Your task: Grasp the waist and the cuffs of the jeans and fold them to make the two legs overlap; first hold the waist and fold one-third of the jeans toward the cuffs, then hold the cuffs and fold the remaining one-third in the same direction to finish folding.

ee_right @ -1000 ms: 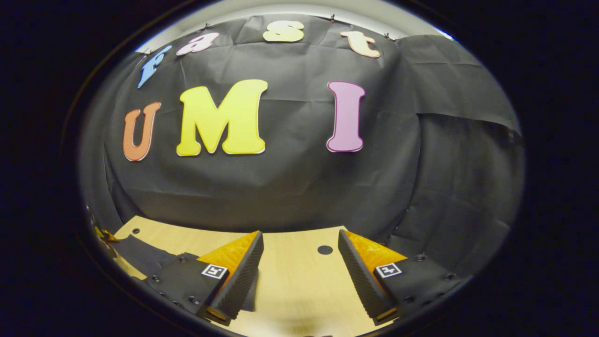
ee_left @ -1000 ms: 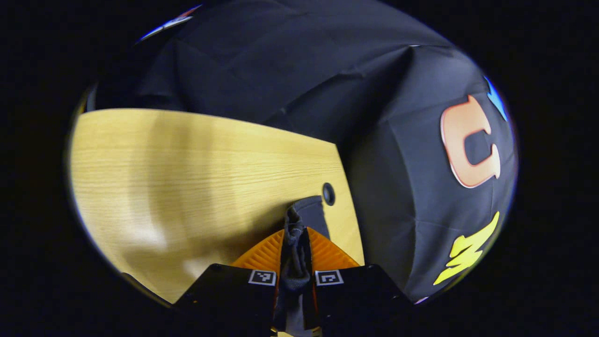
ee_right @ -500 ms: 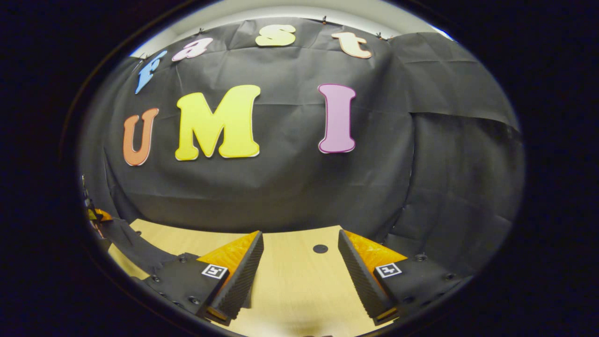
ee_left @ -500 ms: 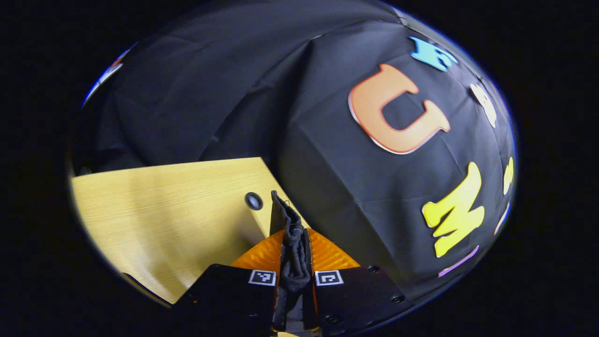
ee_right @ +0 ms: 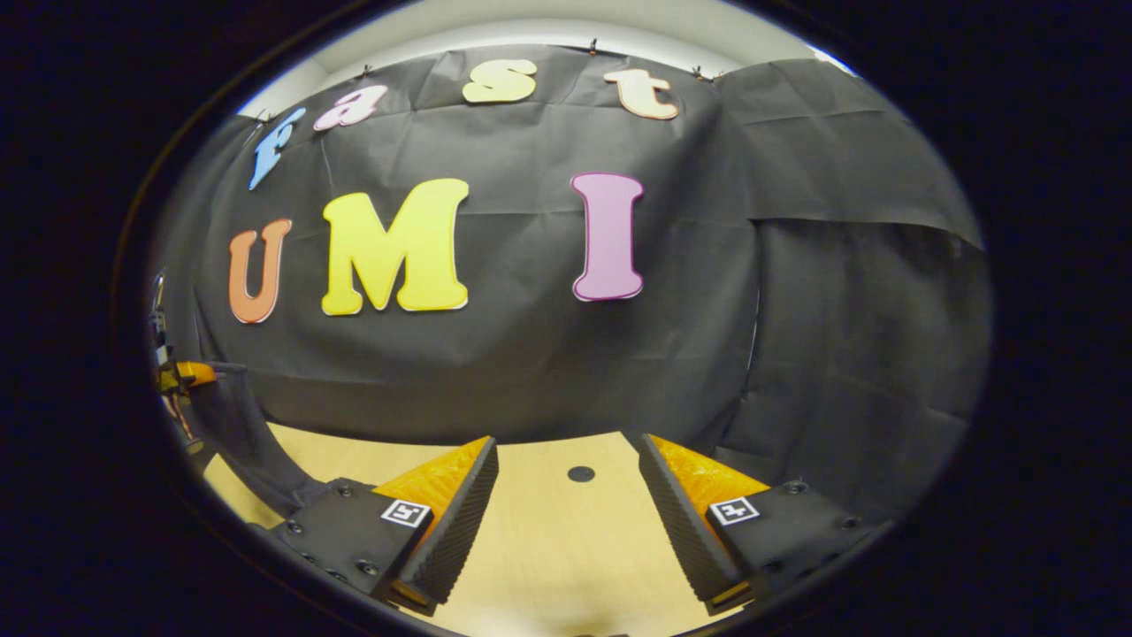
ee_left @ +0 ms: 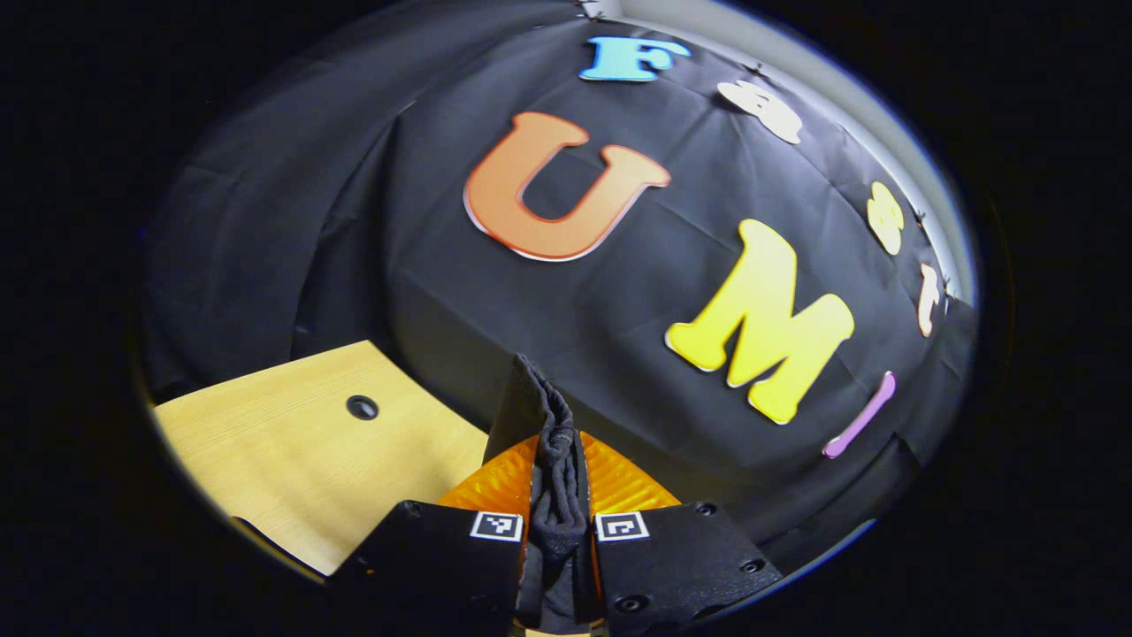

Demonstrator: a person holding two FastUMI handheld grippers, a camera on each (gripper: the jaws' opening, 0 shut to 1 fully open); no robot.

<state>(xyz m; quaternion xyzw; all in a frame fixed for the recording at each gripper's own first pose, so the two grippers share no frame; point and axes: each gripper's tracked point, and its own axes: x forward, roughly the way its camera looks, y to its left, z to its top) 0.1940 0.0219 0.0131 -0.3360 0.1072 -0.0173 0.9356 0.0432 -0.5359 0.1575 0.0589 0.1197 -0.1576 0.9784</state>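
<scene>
Black cloth wall (ee_right: 548, 354) behind and to the sides; one pale wood tabletop (ee_right: 548, 540) below, with one round hole (ee_right: 581, 474) in it, seen again in the left gripper view (ee_left: 362, 408). Far tabletop edge against the wall in both views; corner at about 8 o'clock in the left gripper view, bare wood (ee_left: 292, 460) around the hole.

Two grippers. Left gripper (ee_left: 557, 460) closed, both fingers pressed on one bunched fold of dark jeans (ee_left: 553, 469); cloth sticking up past the fingertips toward 12 o'clock, against the wall, lifted off the tabletop. In the right gripper view, same gripper (ee_right: 181, 376) small at 9 o'clock, jeans (ee_right: 248, 442) hanging from it in a dark strip sweeping down toward 7 o'clock behind the right gripper's near finger.

Right gripper (ee_right: 570, 522) wide apart, nothing between the fingers; bare wood and the hole in the gap. Free tabletop ahead up to the wall edge at 12 o'clock.
</scene>
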